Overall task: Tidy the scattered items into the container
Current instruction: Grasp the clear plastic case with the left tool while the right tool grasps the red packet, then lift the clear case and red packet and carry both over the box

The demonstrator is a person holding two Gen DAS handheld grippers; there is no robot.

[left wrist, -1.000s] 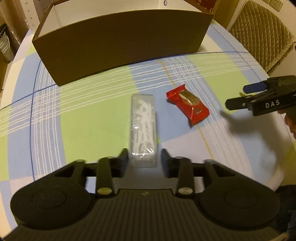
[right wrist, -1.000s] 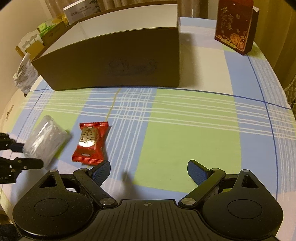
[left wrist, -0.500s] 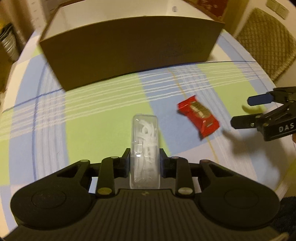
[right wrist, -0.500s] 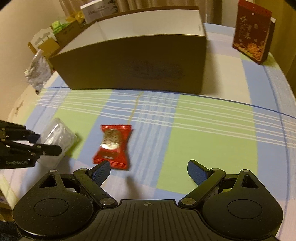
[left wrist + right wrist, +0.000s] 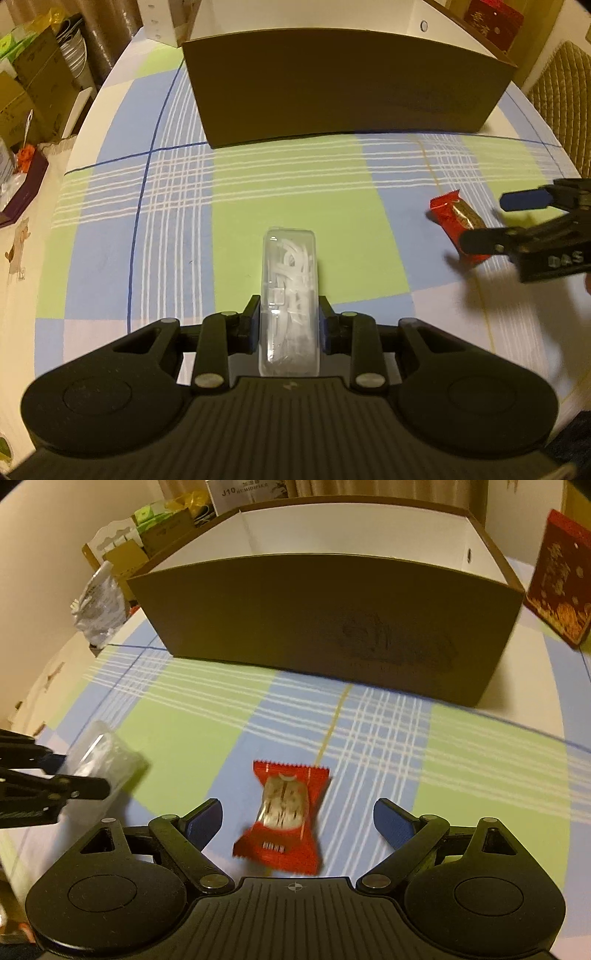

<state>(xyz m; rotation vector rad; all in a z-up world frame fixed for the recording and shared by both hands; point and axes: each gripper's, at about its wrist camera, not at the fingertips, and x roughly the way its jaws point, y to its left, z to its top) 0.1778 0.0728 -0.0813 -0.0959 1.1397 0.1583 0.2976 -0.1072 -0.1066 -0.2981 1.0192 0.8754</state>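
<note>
A round table [image 5: 110, 206] is wearing a plaid cloth of blue, green and white squares under warm, yellowish indoor light. A quilted chair [image 5: 565, 92] is standing just beside its far right edge. Cardboard boxes [image 5: 33, 92] are crowding the floor at the left, near a plain cream wall [image 5: 44, 565].

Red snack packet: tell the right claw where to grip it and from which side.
Grip the red snack packet across its plump middle, coming from above and the near side. It lies flat on the tablecloth, long axis running away between the open right claw fingers, so they close on its long edges; the crimped ends are thin and floppy.
</note>
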